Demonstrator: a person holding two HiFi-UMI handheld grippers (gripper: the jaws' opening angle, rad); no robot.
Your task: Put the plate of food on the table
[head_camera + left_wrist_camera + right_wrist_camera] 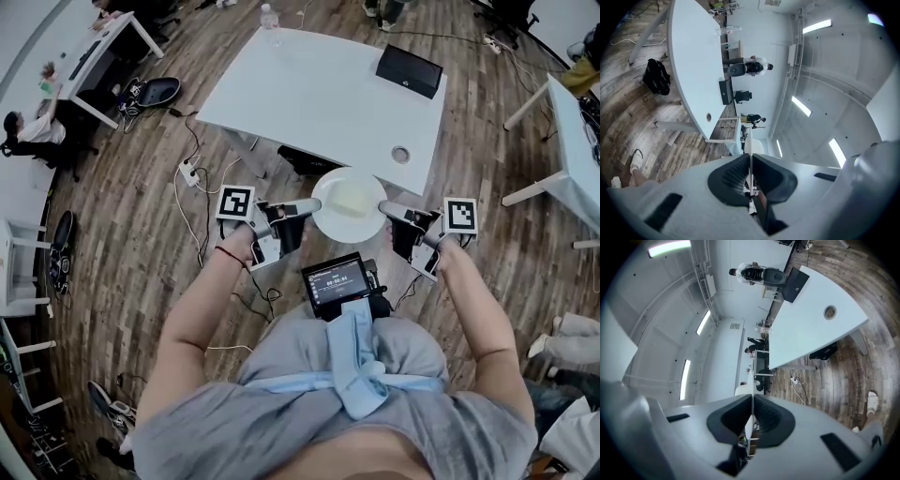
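— Between the left gripper's (750, 174) jaws, what was there?
— The plate's (349, 204) left rim, seen edge-on as a thin white line, with the pads pressed onto it. The right gripper (752, 420) pinched the opposite rim the same way.
— And where was the plate?
— Held level between the two, in the air at the table's (300, 103) near edge, with a pale portion of food (349, 199) in its middle. Whether it overhung the top or sat just short of it, I could not tell.
— So which step was it?
— The carry, I'd judge; the plate was not yet set down.
— What did the next move call for?
— Both grippers going forward together, keeping level, onto the bare stretch left of the round cable hole (401, 155) and nearer than the black box (409, 70). Then lowering until the base rested, and only then spreading the jaws.
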